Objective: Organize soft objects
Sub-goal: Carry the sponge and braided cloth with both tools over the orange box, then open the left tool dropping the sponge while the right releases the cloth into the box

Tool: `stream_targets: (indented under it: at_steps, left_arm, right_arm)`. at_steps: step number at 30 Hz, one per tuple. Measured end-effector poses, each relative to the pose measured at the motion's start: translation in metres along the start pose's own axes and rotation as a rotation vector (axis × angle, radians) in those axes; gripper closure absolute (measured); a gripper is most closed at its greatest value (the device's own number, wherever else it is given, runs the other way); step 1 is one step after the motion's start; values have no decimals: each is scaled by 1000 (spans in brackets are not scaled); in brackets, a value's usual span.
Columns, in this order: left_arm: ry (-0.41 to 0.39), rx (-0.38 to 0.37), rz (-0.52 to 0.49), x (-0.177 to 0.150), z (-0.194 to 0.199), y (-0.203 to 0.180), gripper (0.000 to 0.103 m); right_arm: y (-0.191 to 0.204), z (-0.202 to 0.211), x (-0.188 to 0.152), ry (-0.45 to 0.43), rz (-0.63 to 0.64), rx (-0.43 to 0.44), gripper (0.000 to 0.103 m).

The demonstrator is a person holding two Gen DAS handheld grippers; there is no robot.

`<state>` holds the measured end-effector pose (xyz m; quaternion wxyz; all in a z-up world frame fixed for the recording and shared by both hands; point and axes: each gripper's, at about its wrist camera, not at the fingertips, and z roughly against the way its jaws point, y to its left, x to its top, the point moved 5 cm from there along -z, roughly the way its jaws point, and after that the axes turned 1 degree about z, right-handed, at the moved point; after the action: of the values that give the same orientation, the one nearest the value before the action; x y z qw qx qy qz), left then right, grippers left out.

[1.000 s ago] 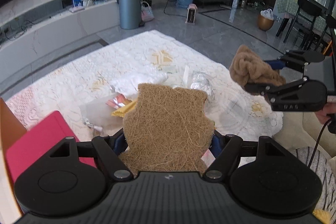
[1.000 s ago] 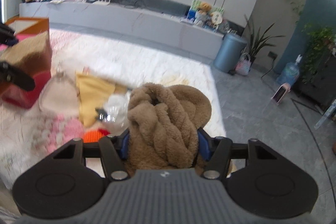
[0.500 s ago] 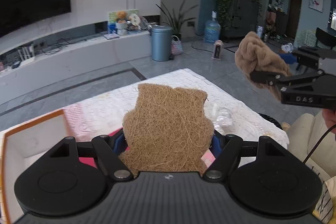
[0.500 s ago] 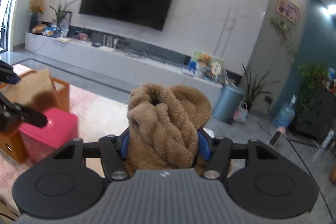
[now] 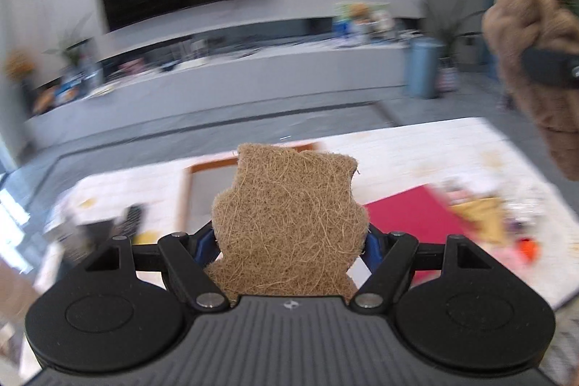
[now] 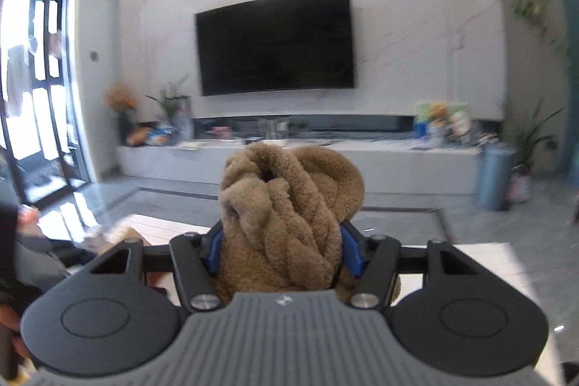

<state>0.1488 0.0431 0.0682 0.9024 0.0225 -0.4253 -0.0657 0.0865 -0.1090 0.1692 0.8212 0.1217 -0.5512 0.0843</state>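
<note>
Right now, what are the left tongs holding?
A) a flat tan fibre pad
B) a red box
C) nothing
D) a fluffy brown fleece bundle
A: the left tongs are clamped on the flat tan fibre pad; the fleece bundle is in the right tongs.

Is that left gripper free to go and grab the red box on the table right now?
Probably not. The left gripper is already clamped on a coarse fibre pad, so its jaws are full. The red box lies unobstructed just beyond it, but the pad would need setting down first.
</note>
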Motion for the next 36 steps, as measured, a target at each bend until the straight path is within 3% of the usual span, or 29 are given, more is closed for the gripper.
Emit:
stream_targets:
  at_steps: [3,6,9,16,18,21,29,33,36]
  left_arm:
    - [26,115,37,-10,-26,27,16]
    - [100,100,102,-21,-55,42,16]
    - [147,74,123,-35,-74,51,16]
    - [195,195,116,-50,-102,66,16]
    - [179,217,55,-52,-106,62,16]
    - [170,232,49,-54,-110,59,15]
    - [176,236,50,-55,-104,59,7]
    - [81,197,10,-51,-87,54,6]
    - [-5,173,43,-44,-74,53,2]
  right_arm:
    - [35,-34,-12,20,-23,40,42]
    - [58,-68,-30,68,-74,85,42]
    - [80,-99,-47,106,-66,58,42]
    - [89,-159,-80,192,-146,111,42]
    - [90,-173,-93,229,-167,115,42]
    - [92,-190,-108,268,-171,129,42]
    - [91,-192,-118,252,-136,134,42]
    - [86,-192,-116,256,-136,137,42]
    - [84,-186,-117,252,-141,135,42]
